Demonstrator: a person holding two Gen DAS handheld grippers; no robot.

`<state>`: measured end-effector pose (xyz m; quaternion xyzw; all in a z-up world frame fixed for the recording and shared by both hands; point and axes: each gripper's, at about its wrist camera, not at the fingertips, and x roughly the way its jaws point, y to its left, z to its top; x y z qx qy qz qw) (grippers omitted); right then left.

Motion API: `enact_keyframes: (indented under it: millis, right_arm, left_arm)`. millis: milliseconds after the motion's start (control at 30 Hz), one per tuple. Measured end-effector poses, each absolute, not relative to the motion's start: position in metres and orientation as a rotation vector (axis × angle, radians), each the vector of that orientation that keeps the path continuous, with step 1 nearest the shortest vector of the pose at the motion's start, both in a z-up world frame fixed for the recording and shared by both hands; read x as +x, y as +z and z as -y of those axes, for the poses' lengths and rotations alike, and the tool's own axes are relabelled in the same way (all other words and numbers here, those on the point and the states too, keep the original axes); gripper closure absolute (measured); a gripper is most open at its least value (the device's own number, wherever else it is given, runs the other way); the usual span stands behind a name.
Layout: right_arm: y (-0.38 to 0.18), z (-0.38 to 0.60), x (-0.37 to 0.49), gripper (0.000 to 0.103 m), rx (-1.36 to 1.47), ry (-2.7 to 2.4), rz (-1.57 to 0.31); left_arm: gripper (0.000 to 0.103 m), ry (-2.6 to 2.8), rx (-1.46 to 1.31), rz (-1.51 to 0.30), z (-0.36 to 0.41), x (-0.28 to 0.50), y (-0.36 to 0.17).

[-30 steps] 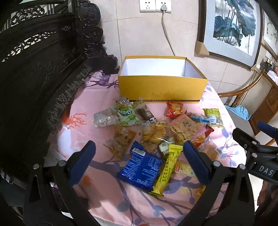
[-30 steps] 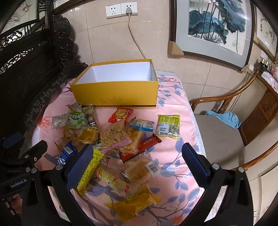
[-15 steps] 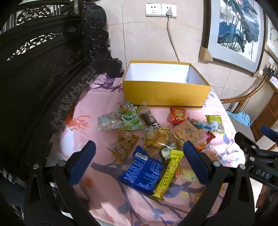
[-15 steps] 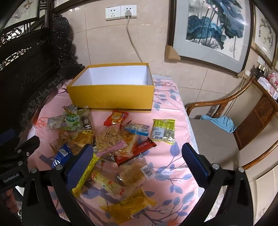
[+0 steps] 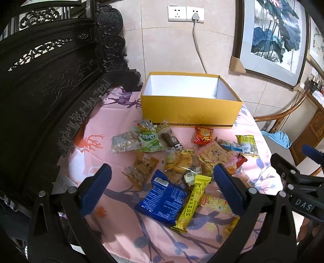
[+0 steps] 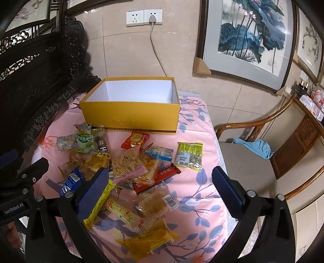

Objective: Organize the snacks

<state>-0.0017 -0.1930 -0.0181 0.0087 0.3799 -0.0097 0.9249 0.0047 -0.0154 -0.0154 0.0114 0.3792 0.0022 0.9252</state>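
An open yellow box [image 5: 191,113] [image 6: 129,115] with a white, empty inside stands at the back of the pink flowered tablecloth [image 5: 95,129]. Several snack packets lie scattered in front of it: a blue packet [image 5: 162,199], a long yellow bar [image 5: 192,202], a green packet [image 5: 148,139] [image 6: 85,141], a red packet [image 5: 202,135] [image 6: 135,139], a yellow-green packet [image 6: 189,152] and a clear yellow bag [image 6: 147,240]. My left gripper [image 5: 162,188] hangs open above the near packets, holding nothing. My right gripper [image 6: 160,187] is open too, above the right part of the pile.
A dark carved wooden bench [image 5: 44,97] runs along the table's left side. A wooden armchair [image 6: 263,145] with a blue cloth [image 6: 255,146] on its seat stands to the right. Framed paintings [image 6: 249,34] and a wall socket with a cable [image 6: 151,18] are behind the box.
Both grippers have drawn back and risen a little, so the box and packets sit lower and farther in view. Both stay open; no packet has moved.
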Motion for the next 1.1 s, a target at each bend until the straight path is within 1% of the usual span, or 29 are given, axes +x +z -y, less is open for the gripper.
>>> enact_keyframes:
  millis: [533,1100]
  right_arm:
    - [-0.021,0.194,-0.003,0.001,0.026,-0.005,-0.806]
    - [-0.032,0.196,0.000,0.001,0.022,-0.014,-0.847]
  left_arm:
    - [0.002,0.002,0.042,-0.770,0.017,0.002,-0.013]
    - [0.002,-0.026,0.049,-0.821,0.023,0.007,-0.026]
